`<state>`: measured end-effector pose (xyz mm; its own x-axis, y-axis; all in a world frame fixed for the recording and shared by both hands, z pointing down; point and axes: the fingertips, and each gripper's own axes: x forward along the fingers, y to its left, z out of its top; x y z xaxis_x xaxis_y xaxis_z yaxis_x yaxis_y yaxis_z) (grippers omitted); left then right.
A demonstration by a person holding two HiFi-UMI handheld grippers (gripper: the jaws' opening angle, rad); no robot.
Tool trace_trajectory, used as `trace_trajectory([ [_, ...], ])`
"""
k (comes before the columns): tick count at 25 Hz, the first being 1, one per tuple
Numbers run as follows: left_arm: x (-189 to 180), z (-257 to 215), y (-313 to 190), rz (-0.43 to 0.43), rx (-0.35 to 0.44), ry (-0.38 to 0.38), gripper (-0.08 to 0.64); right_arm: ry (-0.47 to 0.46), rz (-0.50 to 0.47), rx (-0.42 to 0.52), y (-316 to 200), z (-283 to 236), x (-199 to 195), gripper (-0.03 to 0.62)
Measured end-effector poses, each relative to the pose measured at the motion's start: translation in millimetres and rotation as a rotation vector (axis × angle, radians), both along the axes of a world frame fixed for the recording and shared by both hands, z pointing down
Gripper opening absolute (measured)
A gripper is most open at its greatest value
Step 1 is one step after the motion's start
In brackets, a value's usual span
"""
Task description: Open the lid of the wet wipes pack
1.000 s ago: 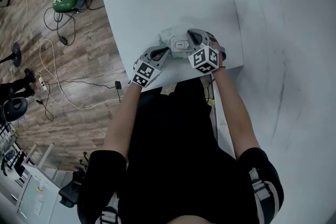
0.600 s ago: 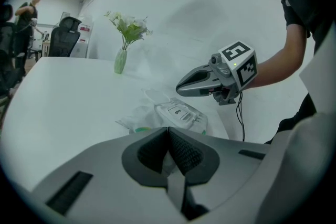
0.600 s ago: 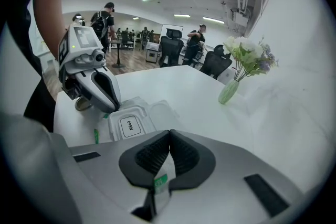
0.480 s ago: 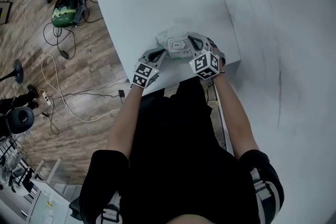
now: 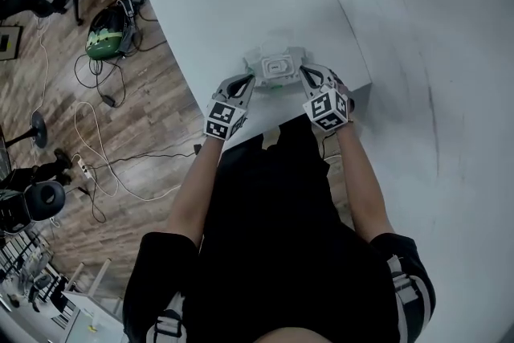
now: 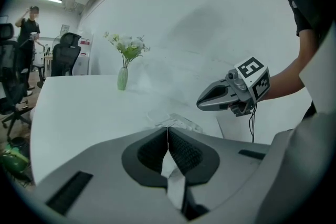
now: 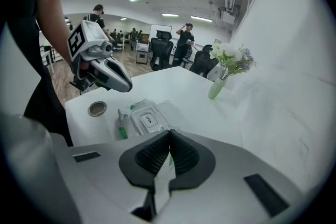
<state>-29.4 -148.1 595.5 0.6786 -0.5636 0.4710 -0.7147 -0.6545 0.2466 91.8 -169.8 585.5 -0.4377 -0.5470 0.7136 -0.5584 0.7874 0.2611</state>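
Pack of wet wipes (image 5: 275, 65), lid (image 7: 148, 119) closed, lies on the white surface (image 5: 209, 4) between left gripper (image 5: 247, 80) and right gripper (image 5: 307, 74), both with fingers clenched empty.

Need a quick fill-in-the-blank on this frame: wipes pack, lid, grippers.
The white wet wipes pack lies on a white ___. Its white plastic flip lid is ___. The left gripper and right gripper each have jaws ___. The pale green vase holds white ___.
Missing: table; closed; shut; flowers.
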Motion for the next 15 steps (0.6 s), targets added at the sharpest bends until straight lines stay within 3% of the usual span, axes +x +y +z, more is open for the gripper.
trace_trajectory([
  [15,-7,-71,54,0.122,0.091,0.018,0.023,-0.100,0.075,0.087,64,-53,-9,0.015],
])
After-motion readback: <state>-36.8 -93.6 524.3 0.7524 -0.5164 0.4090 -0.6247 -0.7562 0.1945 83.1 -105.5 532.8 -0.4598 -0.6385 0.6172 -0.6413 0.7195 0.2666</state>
